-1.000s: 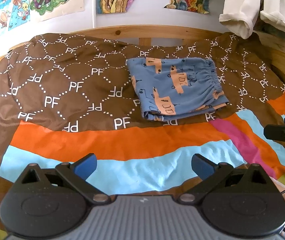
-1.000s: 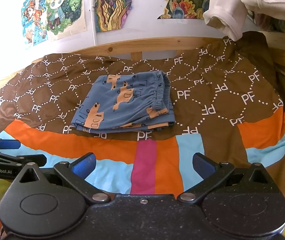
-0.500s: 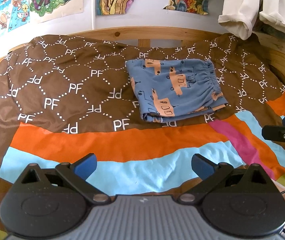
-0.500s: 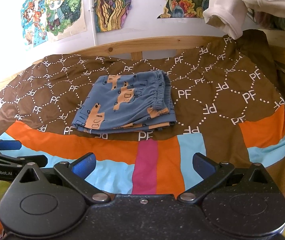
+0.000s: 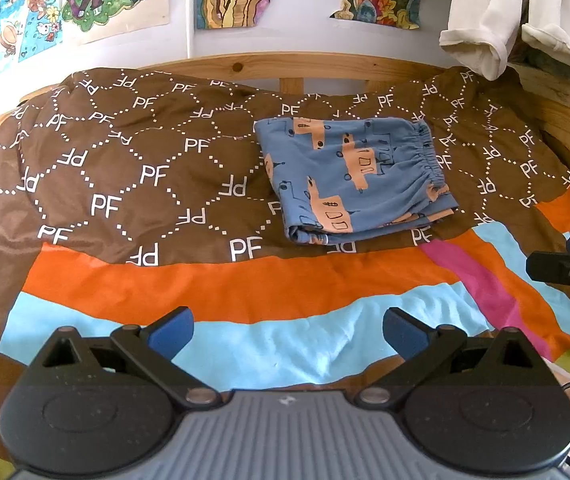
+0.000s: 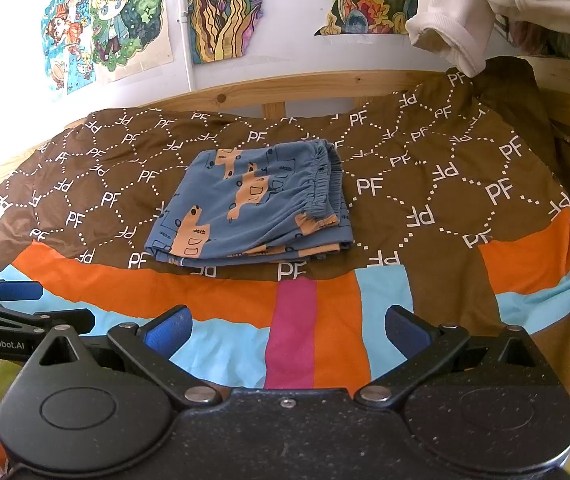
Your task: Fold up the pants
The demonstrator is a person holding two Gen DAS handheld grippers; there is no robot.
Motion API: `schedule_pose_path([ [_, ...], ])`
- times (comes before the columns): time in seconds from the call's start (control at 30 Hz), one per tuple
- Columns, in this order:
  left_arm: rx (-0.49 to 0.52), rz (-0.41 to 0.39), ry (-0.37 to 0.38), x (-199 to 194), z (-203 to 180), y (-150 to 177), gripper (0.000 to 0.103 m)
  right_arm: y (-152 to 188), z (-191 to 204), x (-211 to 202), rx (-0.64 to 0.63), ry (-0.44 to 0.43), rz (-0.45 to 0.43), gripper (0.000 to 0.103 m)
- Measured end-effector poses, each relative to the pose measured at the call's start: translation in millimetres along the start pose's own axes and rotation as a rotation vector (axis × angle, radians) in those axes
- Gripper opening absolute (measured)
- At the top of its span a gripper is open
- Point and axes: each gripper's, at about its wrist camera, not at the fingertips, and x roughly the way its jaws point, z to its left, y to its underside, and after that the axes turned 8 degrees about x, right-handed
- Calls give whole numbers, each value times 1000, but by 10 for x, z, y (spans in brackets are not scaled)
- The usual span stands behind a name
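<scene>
Pants [image 5: 355, 178]: we are judging soft, light, limp; folded, lying ahead of both hand-held grippers, left [image 5: 288, 330] and right [image 6: 288, 330], gaping wide, empty. Pinching elastic waistband [image 6: 321, 184] advisable.

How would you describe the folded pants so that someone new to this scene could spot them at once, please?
Start at the wooden bed frame under the wall drawings, then move down to the brown "PF" bedspread. The pants lie folded on its brown part, just above the orange stripe. They are the only blue cloth with orange vehicle prints and a gathered elastic waistband.
</scene>
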Motion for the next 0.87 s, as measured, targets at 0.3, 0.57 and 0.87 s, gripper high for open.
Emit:
schedule_pose_path([
  [0.3,-3,48,19,-7,6,-35,103,6,3,3,-4,1,1,102],
  [0.57,9,52,22,-22,-16,-47,103,15,-3,14,-3,-2,1,102],
  [0.87,3,44,29,-49,-30,-55,103,27,15,2,-22,-4,-5,102],
])
